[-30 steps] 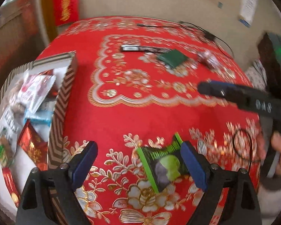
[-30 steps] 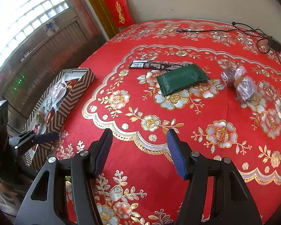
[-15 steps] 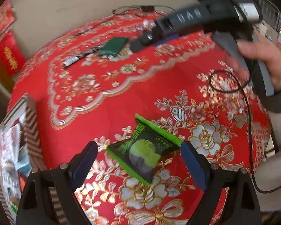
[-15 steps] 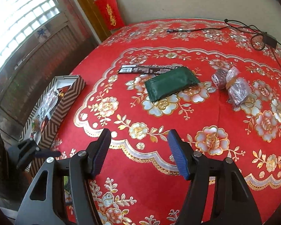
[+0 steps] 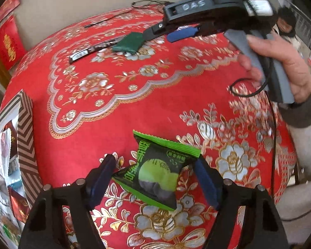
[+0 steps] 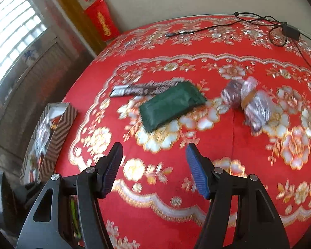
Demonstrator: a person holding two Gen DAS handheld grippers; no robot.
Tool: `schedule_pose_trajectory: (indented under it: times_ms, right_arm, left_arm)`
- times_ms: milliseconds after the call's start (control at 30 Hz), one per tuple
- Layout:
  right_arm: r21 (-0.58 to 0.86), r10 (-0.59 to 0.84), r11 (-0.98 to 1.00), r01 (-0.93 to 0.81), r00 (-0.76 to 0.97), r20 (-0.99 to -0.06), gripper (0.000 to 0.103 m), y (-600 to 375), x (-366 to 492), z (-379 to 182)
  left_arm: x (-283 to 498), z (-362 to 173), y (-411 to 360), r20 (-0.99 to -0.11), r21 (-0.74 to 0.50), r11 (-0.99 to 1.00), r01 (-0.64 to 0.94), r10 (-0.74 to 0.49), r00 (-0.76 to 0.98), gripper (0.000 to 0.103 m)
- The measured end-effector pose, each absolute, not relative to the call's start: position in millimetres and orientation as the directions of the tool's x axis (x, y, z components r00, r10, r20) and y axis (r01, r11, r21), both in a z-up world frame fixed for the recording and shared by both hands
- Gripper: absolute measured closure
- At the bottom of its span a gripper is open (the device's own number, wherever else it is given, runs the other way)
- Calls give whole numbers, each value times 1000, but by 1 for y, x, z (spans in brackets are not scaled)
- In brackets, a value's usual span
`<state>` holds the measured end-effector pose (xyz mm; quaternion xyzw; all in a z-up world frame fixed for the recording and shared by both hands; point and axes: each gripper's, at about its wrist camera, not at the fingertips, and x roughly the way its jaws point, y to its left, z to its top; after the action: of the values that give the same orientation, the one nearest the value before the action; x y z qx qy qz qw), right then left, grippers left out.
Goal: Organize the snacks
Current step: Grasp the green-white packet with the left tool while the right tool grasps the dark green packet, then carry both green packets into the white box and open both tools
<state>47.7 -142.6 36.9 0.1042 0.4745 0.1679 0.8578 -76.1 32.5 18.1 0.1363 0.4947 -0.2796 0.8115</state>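
Note:
A green snack packet (image 5: 157, 170) lies on the red tablecloth between the fingers of my left gripper (image 5: 155, 176); the jaws are narrowed around it and close to its ends, contact unclear. My right gripper (image 6: 154, 166) is open and empty above the cloth, short of a dark green pouch (image 6: 172, 105), a long dark bar (image 6: 145, 88) and a purple wrapped bundle (image 6: 248, 101). The right gripper also shows in the left wrist view (image 5: 176, 32), held by a hand. A chevron-patterned box (image 5: 24, 145) with several snacks stands at the left; it also shows in the right wrist view (image 6: 58, 128).
A black cable and adapter (image 6: 288, 31) lie at the far edge of the round table. A cable loop (image 5: 246, 89) hangs under the hand. Red wall hangings (image 6: 101, 21) and a window are behind the table at the left.
My left gripper has swung right from the box to the green packet, and its jaws have narrowed around it. My right gripper has moved forward toward the dark green pouch.

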Motion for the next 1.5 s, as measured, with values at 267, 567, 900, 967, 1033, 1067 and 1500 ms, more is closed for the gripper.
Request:
schedule_pose_trajectory:
  times_ms: [267,567,900,967,1033,1067,1500]
  right_arm:
    - [279,297,954,-109,475,-829,39,-123,96,26]
    - [19,90,988,-153,468,-879,34,-78,136,16]
    - [4,129,970,-242,503,-854,56,-95,113,19]
    - [42,164,969,-244,506,-847,57,-103,102,20]
    - [55,174,969,-240,511,-841,57,-108,95,19]
    - [73,191,968,-240,513,-837,57,-112,89,19]
    - [183,332,932,-314,533,-778,57,-116,27,45]
  left_arm:
    - [-59,19,44,-869,-59,882,468,-276,410,44]
    - [-57,20,44,-868,-77,897,435,-275,413,41]
    - [-47,18,44,-860,-92,916,389,-270,433,44]
    - [-48,19,47,-855,-114,919,377,-284,433,44]
    - [-46,19,50,-855,-128,923,363,-288,431,44]
    - [-47,20,52,-855,-123,926,357,-281,435,44]
    - [-57,43,77,-819,-96,958,270,-230,525,44]
